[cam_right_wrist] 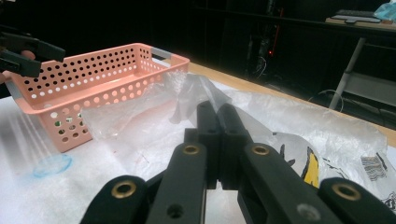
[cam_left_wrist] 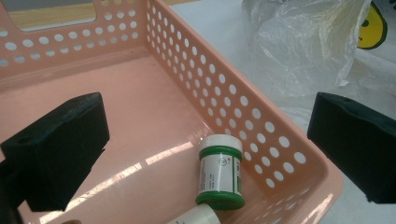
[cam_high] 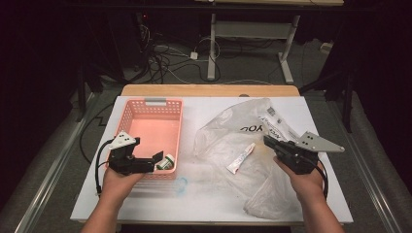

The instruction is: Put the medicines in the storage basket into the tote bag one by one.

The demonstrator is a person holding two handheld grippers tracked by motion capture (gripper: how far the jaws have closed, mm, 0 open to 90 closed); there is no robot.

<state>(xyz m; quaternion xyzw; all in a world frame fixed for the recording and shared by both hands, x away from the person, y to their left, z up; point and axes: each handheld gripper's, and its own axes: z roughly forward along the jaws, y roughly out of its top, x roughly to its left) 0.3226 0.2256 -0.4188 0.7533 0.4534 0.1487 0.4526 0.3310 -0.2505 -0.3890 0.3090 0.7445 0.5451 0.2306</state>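
Observation:
A pink perforated basket [cam_high: 145, 112] stands on the left of the white table. A green-and-white jar [cam_left_wrist: 220, 170] lies on its side in the basket's near right corner [cam_high: 168, 162], with another white-capped item [cam_left_wrist: 196, 217] beside it. My left gripper [cam_high: 156, 161] hovers open over that corner [cam_left_wrist: 208, 109], one jaw inside the basket and one outside its wall. My right gripper [cam_high: 268, 141] is shut on the clear plastic bag [cam_high: 233, 133], whose film rises in a fold at the jaw tips [cam_right_wrist: 217, 109]. A white tube [cam_high: 241, 158] lies inside the bag.
A small clear blue-edged disc [cam_high: 180, 186] lies on the table in front of the basket. The bag spreads over the table's right half, down to the near edge. Beyond the table's wooden far edge [cam_high: 209, 90] are cables and desk legs on the floor.

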